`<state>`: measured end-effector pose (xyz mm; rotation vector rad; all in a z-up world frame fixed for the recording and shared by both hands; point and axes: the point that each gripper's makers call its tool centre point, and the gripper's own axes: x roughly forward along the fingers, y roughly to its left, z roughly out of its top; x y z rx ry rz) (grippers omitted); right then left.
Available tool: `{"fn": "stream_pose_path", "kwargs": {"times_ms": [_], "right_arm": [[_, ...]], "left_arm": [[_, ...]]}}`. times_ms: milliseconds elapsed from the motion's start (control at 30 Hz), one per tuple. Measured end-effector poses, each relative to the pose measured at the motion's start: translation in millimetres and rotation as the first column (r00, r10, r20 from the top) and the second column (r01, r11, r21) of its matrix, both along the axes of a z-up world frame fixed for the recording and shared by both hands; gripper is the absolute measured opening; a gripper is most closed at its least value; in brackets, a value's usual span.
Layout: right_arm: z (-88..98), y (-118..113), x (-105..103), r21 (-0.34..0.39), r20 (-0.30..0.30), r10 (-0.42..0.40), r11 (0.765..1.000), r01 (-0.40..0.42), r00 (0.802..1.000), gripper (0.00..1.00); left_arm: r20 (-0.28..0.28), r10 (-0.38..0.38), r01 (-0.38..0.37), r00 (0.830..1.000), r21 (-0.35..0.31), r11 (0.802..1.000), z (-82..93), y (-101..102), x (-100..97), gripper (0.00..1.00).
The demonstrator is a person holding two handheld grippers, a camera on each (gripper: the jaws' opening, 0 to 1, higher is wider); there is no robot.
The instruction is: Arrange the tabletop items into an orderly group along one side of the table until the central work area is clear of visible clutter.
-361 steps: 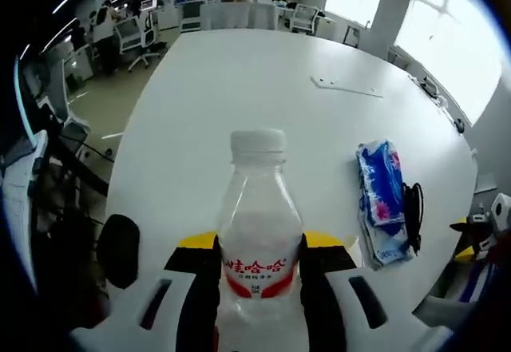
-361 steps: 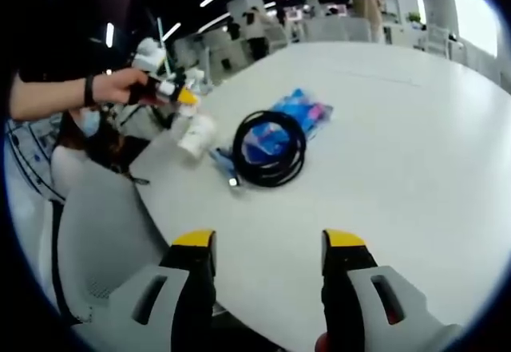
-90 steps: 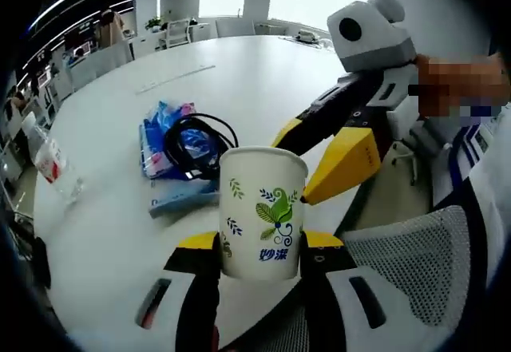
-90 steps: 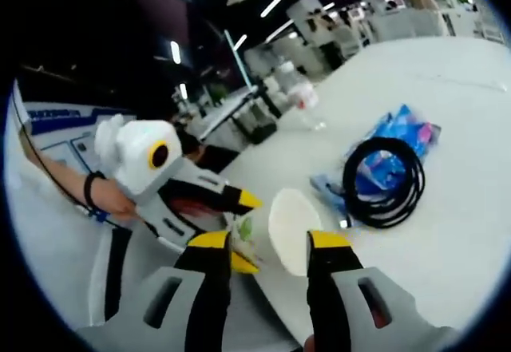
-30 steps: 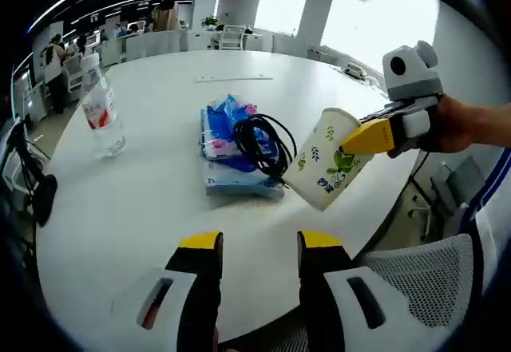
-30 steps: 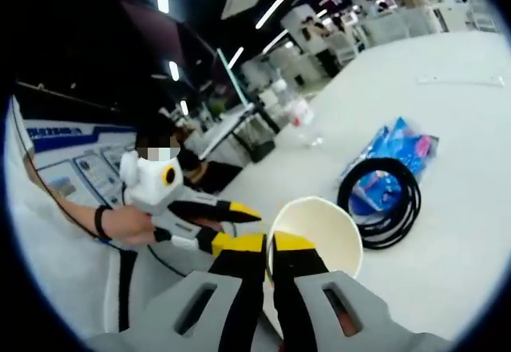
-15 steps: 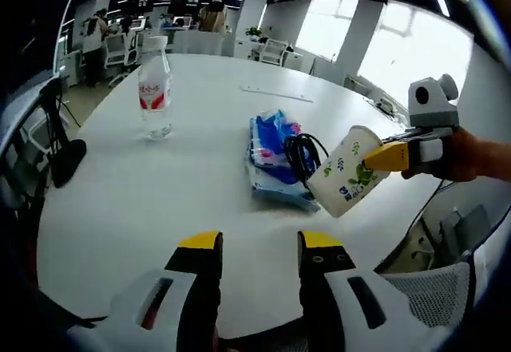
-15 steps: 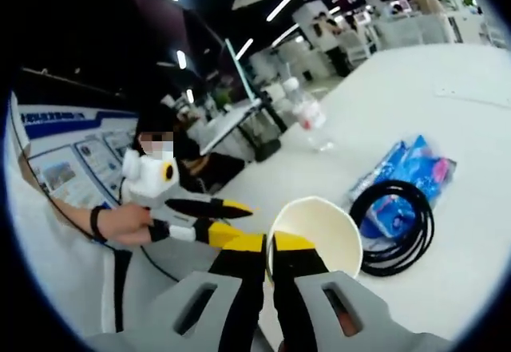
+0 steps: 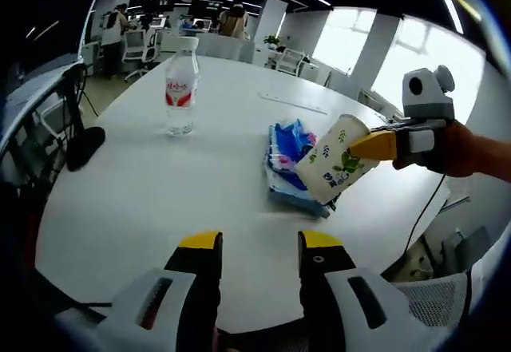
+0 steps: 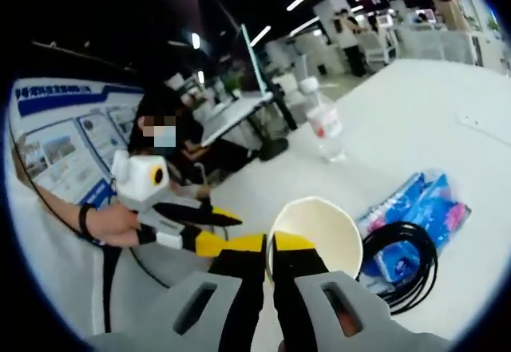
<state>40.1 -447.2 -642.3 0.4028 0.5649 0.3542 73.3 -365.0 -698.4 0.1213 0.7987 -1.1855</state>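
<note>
Above the table (image 9: 160, 208), right gripper (image 10: 267, 244) pinches paper cup (image 10: 315, 236).

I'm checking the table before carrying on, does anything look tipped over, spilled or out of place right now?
Nothing is spilled. The paper cup is off the table, tilted on its side, with the right gripper pinching its rim. The water bottle stands upright. The black cable lies coiled on the blue packet.

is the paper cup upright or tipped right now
Tipped: the right tool holds the paper cup by its rim, slanted above the table.
</note>
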Motion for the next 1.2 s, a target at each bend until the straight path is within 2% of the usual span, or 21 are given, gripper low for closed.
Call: {"fn": "stream_pose_path", "kwargs": {"times_ms": [267, 500, 700, 933, 1200], "right_arm": [[-10.0, 5.8, 13.6, -0.098, -0.034, 0.068, 0.993, -0.071, 0.997, 0.00], [-19.3, 0.8, 25.8, -0.199, -0.073, 0.126, 0.970, -0.139, 0.989, 0.00], [-19.8, -3.1, 38.5, -0.224, -0.076, 0.138, 0.963, -0.152, 0.987, 0.00], [-24.5, -7.2, 51.4, -0.250, -0.095, 0.144, 0.954, -0.164, 0.985, 0.00], [-32.5, -8.3, 66.0, -0.327, -0.127, 0.198, 0.917, -0.229, 0.972, 0.00]], "left_arm": [[-0.018, 0.035, -0.035, 0.999, -0.018, 0.999, 1.8, 5.1, 4.5, 0.37], [-0.025, 0.047, -0.047, 0.999, -0.020, 0.999, 1.7, 9.6, 4.0, 0.37], [-0.029, 0.069, -0.070, 0.997, -0.029, 0.997, 2.6, 11.5, 11.2, 0.37], [-0.045, 0.073, -0.074, 0.996, -0.042, 0.996, 3.6, 7.9, 8.8, 0.37], [-0.055, 0.071, -0.074, 0.996, -0.045, 0.996, 1.8, 9.3, 4.9, 0.37]]}}
